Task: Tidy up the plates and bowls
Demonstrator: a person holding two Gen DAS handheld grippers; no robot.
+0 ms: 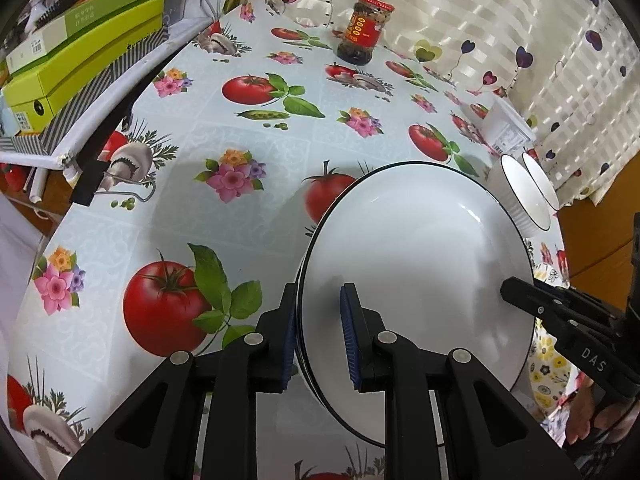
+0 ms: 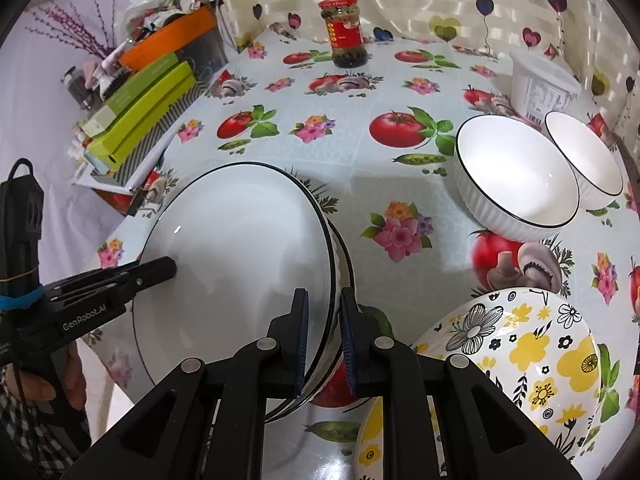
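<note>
A white plate with a black rim [image 1: 424,264] is held between both grippers, above a second like plate whose rim [image 2: 347,248] shows under it. My left gripper [image 1: 320,336] straddles its left rim, jaws close around the edge. My right gripper [image 2: 324,340] is shut on the plate's [image 2: 240,256] right rim. Two white ribbed bowls [image 2: 516,180] [image 2: 584,156] stand side by side to the right; they also show in the left wrist view [image 1: 520,192]. A yellow flowered plate [image 2: 532,344] lies at the near right.
A red-lidded jar [image 2: 346,32] stands at the table's far edge by the curtain. A white tub [image 2: 540,84] stands behind the bowls. Green boxes [image 2: 140,108] and clutter are stacked off the table's left edge [image 1: 132,104].
</note>
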